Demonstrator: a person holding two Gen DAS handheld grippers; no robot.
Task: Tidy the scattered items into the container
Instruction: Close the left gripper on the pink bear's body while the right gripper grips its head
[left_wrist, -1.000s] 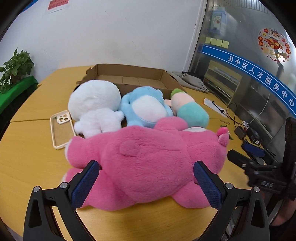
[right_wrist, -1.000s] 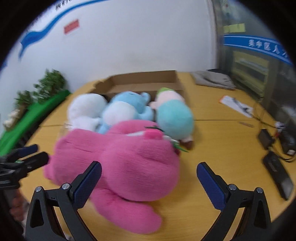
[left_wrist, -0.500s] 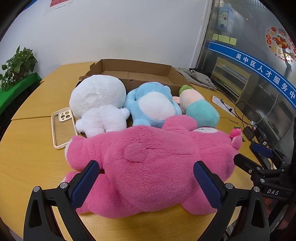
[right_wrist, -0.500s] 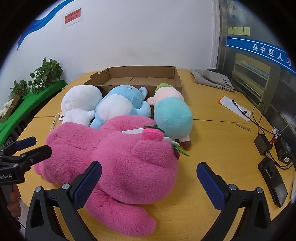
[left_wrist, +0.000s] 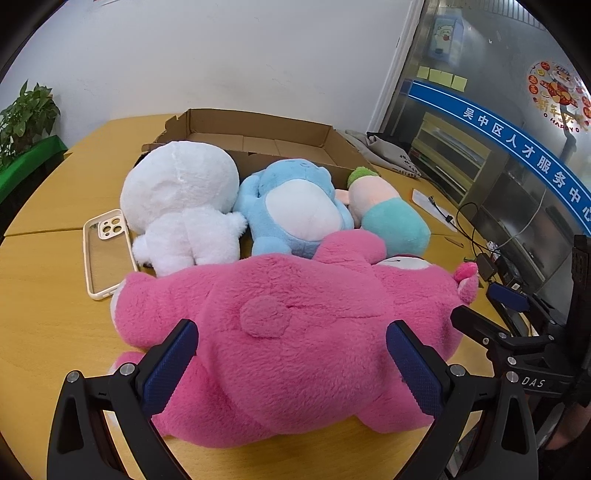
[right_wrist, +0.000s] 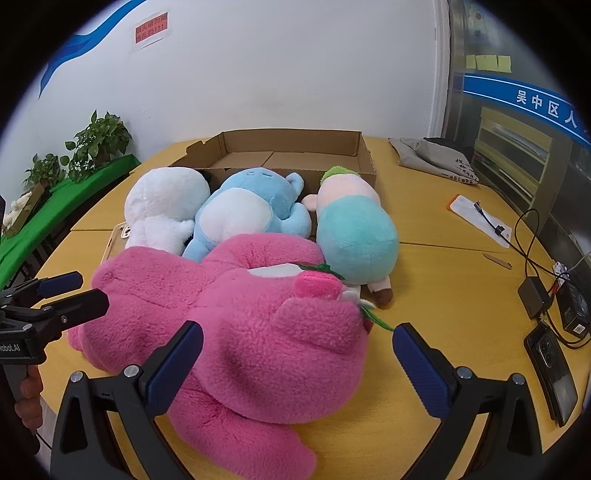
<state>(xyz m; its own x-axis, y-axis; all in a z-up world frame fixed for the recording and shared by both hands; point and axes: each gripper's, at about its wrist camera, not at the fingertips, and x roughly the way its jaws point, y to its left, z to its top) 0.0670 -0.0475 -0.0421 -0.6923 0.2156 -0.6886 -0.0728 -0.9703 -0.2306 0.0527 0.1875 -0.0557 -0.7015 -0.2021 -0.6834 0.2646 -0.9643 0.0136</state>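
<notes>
Both jaws spread wide: left gripper (left_wrist: 291, 354) and right gripper (right_wrist: 297, 356) flank the pink plush (left_wrist: 295, 332), lying before the box (left_wrist: 258, 136). Approach step; next, probably close and lift.

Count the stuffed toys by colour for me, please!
Pink: 1, the pink plush
White: 1, the white plush
Blue: 1, the blue plush
Teal and peach: 1, the teal plush
Total: 4
</notes>
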